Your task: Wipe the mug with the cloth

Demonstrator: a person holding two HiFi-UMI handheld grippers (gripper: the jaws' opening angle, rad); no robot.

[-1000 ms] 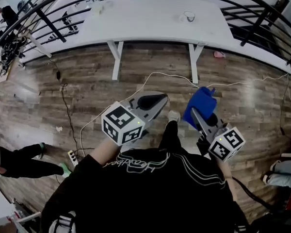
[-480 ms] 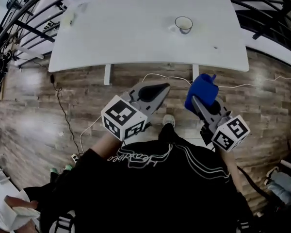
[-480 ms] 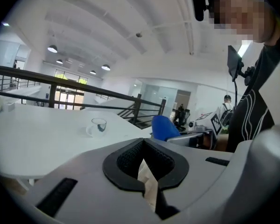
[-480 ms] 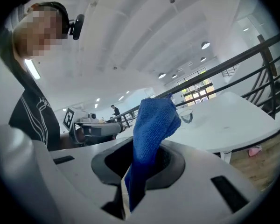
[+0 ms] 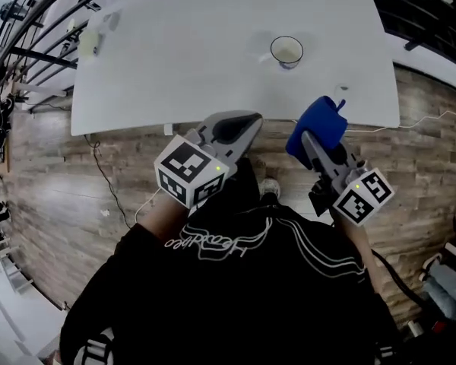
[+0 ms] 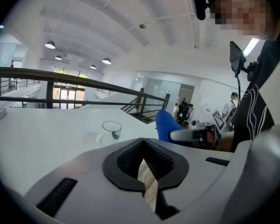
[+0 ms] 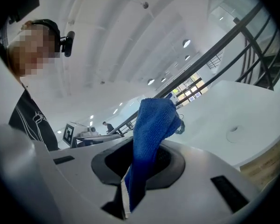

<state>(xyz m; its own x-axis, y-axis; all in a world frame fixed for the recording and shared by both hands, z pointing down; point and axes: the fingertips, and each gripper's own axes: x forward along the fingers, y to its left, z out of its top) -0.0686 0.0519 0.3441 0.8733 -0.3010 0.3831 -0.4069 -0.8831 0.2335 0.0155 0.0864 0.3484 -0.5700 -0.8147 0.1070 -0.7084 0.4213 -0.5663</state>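
Note:
A clear glass mug (image 5: 287,52) stands on the white table (image 5: 175,59), right of the middle; it also shows in the left gripper view as the mug (image 6: 111,129). My right gripper (image 5: 310,144) is shut on a blue cloth (image 5: 319,126), which sticks up from its jaws as the cloth (image 7: 151,134) and reaches over the table's near edge. My left gripper (image 5: 243,128) hangs shut and empty just short of that edge, left of the cloth. Both grippers are short of the mug and apart from it.
A small pale object (image 5: 91,40) lies at the table's far left. A dark railing (image 5: 30,21) runs round the table's far side. Wooden floor (image 5: 76,173) with a cable (image 5: 110,188) lies under my arms. People stand in the background (image 6: 233,101).
I have walked up to the table: it and the mug are much nearer in the head view. Both grippers, jaws unchanged, now reach its near edge, the cloth still held.

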